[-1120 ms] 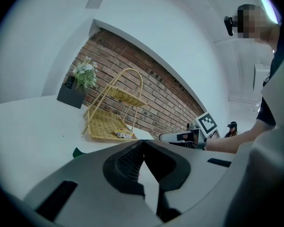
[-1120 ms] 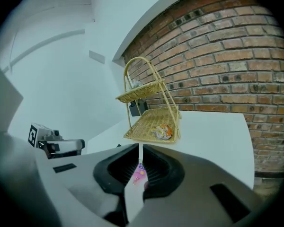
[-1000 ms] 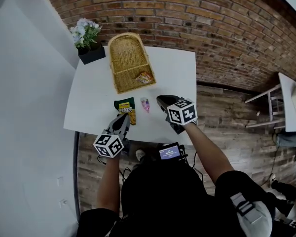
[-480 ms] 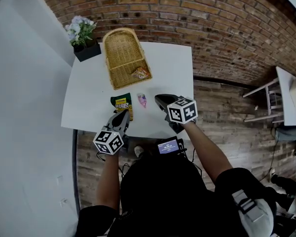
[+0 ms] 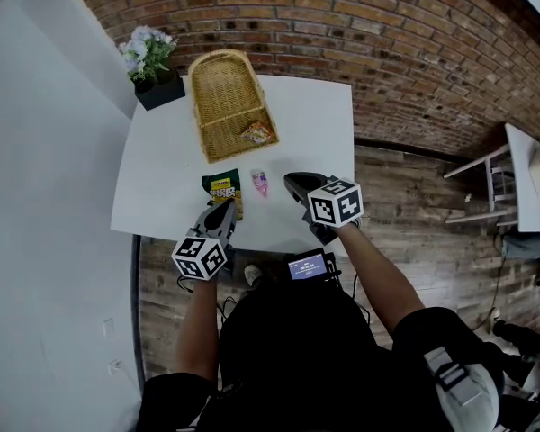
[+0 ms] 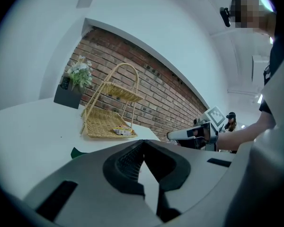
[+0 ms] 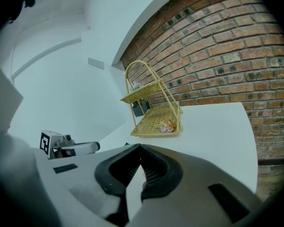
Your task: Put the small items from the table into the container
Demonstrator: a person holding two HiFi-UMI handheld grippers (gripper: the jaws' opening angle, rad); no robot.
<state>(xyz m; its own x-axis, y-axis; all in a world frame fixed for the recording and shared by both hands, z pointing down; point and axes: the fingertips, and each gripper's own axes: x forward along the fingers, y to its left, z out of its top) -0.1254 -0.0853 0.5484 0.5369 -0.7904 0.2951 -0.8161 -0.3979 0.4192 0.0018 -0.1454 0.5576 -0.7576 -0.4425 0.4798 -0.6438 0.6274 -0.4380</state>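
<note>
A wicker basket stands at the back of the white table, with one orange snack packet in its lower tray. A green snack packet and a small pink item lie near the table's front edge. My left gripper is shut and empty, with its tips just short of the green packet. My right gripper is shut and empty, to the right of the pink item. The left gripper view shows the basket beyond the left gripper. The right gripper view shows the basket beyond the right gripper.
A dark pot of pale flowers sits at the table's back left corner, next to the basket. A brick wall runs behind the table. A white chair stands off to the right on the wooden floor.
</note>
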